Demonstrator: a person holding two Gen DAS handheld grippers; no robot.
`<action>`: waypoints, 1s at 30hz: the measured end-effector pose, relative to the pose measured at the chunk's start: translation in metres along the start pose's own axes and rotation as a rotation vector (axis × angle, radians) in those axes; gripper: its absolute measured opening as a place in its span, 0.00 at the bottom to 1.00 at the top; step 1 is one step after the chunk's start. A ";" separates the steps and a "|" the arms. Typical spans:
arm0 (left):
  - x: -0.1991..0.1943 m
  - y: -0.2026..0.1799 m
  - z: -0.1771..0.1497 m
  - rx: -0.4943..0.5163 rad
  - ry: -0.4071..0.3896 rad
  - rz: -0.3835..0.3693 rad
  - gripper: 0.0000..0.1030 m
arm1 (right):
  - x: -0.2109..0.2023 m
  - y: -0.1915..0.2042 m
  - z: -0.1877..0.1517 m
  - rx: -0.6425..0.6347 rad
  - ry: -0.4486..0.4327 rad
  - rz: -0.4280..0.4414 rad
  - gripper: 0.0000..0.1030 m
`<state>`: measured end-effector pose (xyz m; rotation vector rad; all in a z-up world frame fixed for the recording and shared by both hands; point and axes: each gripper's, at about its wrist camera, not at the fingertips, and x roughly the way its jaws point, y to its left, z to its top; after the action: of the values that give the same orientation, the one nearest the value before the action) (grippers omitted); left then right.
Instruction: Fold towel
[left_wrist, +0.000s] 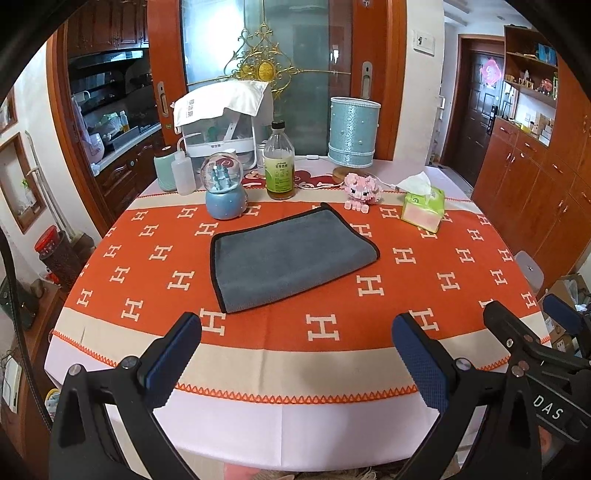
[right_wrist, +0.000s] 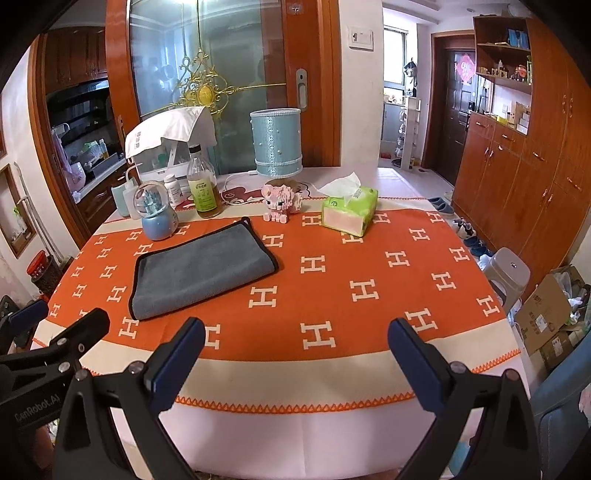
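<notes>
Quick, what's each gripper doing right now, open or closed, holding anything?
Left gripper: open, holding nothing, short of the towel.
Right gripper: open, holding nothing.

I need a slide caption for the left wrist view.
Open left gripper hovers before a folded gray towel on the orange tablecloth.

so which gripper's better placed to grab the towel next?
Left. The gray towel lies almost straight ahead of the open left gripper; from the right gripper, also open, it sits off to the left.
</notes>
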<state>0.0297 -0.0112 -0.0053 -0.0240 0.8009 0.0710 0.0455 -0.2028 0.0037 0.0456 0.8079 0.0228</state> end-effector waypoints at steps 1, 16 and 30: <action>0.000 0.000 0.000 0.000 -0.001 0.000 0.99 | 0.000 0.000 0.000 0.000 -0.001 -0.001 0.97; 0.004 0.002 0.000 -0.003 0.004 0.001 0.99 | 0.000 0.001 0.001 -0.001 -0.001 -0.006 0.97; 0.007 0.005 -0.001 -0.008 0.010 0.004 0.99 | 0.000 0.002 0.001 -0.002 -0.001 -0.005 0.97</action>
<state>0.0331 -0.0057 -0.0108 -0.0305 0.8106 0.0784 0.0466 -0.2012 0.0042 0.0412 0.8072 0.0188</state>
